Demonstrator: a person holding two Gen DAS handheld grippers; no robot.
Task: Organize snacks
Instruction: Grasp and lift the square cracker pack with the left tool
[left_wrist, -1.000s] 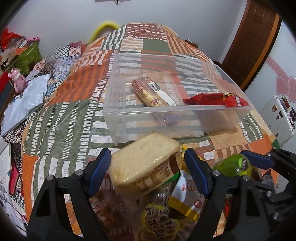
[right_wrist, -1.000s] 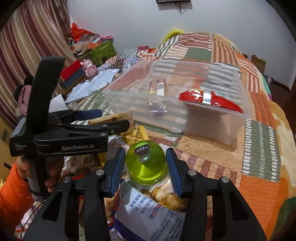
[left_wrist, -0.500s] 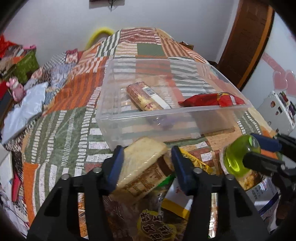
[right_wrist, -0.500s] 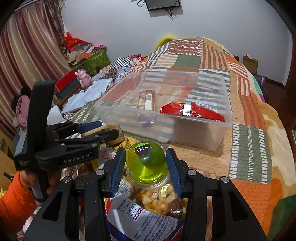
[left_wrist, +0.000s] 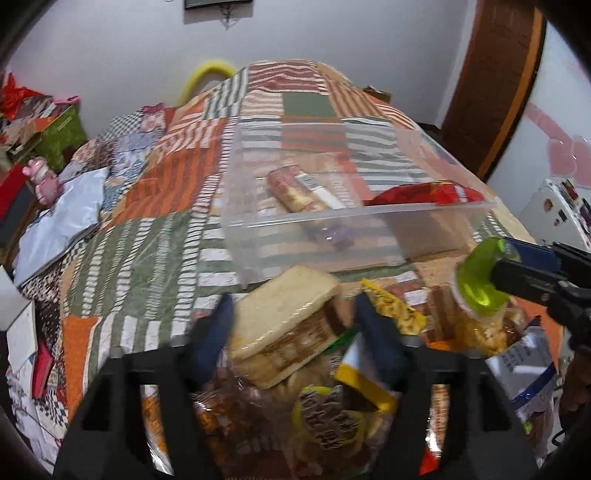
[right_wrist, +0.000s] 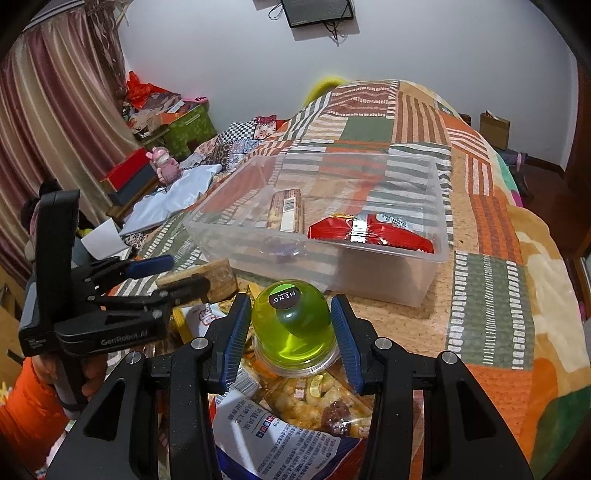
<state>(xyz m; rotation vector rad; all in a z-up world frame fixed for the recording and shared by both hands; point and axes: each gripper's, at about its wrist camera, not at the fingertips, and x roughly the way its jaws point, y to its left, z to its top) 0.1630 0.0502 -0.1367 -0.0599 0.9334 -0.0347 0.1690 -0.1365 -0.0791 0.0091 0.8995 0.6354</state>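
Two snacks already sit in the clear plastic bin (right_wrist: 424, 273) on the patchwork quilt (right_wrist: 491, 295). Left gripper (left_wrist: 291, 325) has just been spreading, wrapped sandwich cake (left_wrist: 284, 325) between its jaws, pads look loose. Right gripper (right_wrist: 291, 328) pinches the green-capped snack jar (right_wrist: 291, 325), near the bin.

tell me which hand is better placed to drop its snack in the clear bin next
Right, probably. Its gripper looks clamped on the green-lidded jar, facing the bin. The left gripper's fingers have just opened around the bread pack.
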